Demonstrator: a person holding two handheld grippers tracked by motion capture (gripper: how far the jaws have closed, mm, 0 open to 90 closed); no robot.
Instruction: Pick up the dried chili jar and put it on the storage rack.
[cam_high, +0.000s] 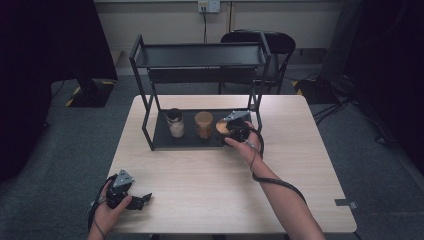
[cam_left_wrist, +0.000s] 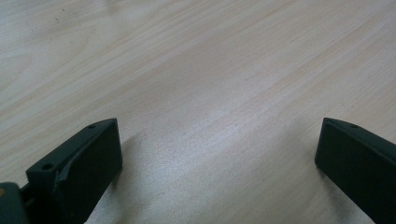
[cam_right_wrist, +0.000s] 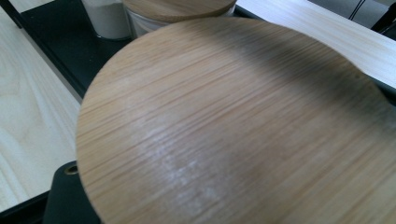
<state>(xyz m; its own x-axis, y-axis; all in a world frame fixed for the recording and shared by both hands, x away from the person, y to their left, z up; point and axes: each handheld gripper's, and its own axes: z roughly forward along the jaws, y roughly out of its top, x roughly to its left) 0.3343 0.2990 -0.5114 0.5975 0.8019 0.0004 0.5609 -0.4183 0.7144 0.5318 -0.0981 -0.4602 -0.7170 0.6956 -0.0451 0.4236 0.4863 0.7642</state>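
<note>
High view: right gripper (cam_high: 231, 131) grips wooden-lidded jar (cam_high: 223, 127) upright on rack (cam_high: 159, 134).

High view looks fwd/down from above person's side over whole table (cam_high: 210, 195) and rack (cam_high: 200, 55); left gripper view skims bare tabletop close up, right gripper view sits v. close on wooden lid (cam_right_wrist: 233, 126), shared w/ high view.

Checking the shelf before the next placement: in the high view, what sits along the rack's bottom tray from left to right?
Black-lidded jar of pale contents → wooden-lidded jar → wooden-lidded jar in the right tongs, at the tray's right end.
</note>
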